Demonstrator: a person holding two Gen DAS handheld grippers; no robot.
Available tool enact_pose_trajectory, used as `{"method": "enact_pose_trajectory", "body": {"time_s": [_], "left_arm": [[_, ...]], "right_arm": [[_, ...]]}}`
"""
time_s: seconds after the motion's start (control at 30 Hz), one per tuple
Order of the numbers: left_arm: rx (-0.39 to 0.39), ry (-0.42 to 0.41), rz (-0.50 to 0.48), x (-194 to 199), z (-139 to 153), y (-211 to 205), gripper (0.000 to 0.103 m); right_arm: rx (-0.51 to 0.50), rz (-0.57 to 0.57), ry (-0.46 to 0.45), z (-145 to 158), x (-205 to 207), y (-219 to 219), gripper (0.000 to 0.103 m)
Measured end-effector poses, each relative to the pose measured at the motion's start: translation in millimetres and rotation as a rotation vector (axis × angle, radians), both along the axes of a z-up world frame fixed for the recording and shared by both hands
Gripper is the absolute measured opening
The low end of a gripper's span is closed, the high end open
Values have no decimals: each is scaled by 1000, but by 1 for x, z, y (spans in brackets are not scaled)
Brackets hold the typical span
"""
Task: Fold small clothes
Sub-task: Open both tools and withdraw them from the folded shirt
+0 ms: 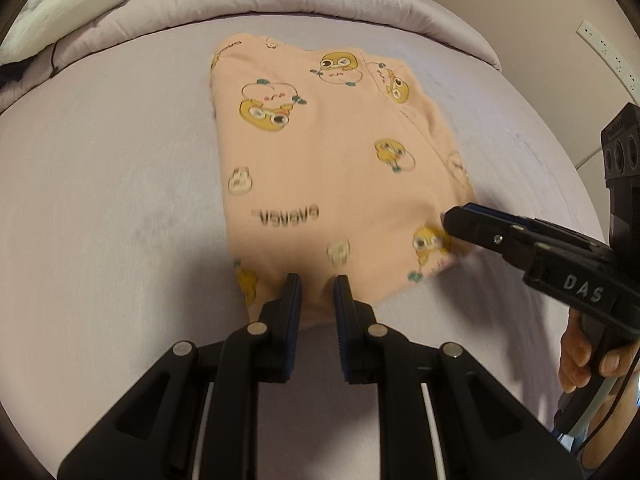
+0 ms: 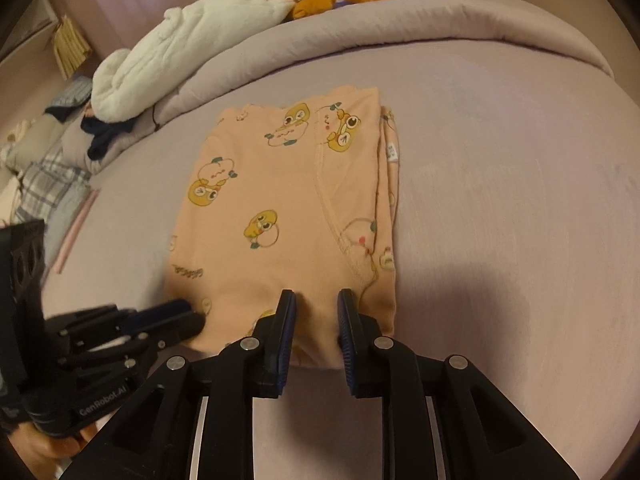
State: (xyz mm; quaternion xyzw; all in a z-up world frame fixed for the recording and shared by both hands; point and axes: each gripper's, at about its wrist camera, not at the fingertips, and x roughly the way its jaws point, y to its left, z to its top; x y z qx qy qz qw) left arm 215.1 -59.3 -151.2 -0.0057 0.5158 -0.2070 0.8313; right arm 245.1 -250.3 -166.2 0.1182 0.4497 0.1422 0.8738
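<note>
A folded peach garment with yellow cartoon prints lies flat on the lilac sheet, reaching away from both pairs of jaws toward the rolled duvet beyond.

The left gripper stands at the garment's near edge. Its jaws are a narrow gap apart, and peach cloth shows in that gap; whether the pads press on it cannot be told.

The right gripper sits at the near edge too, toward the garment's right corner. Its jaws are parted a little wider, the cloth lies flat between them, and the pads do not pinch it. Seen from the left wrist, this gripper comes in from the right, its tips on the corner, with a hand on its handle.

Seen from the right wrist, the left gripper lies to the left of the jaws at the garment's near left corner. A white plush rests on the duvet, far beyond the jaws.
</note>
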Motion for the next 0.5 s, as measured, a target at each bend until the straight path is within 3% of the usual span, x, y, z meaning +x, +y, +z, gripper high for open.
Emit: {"method": "enact_pose_trajectory", "body": {"time_s": [0.13,0.27,0.5], "left_arm": [[-23,28,30,-19,-1,12,22],[-54,23,80,-47,1,33,41],[-68,-1,144,-87,9,57,59]], "right_arm": [[30,-1,-1,3,-18,-4,31],[95,-18,-2,4,-38,-13,44],[130,-44,16,0,-68,-20,45]]}}
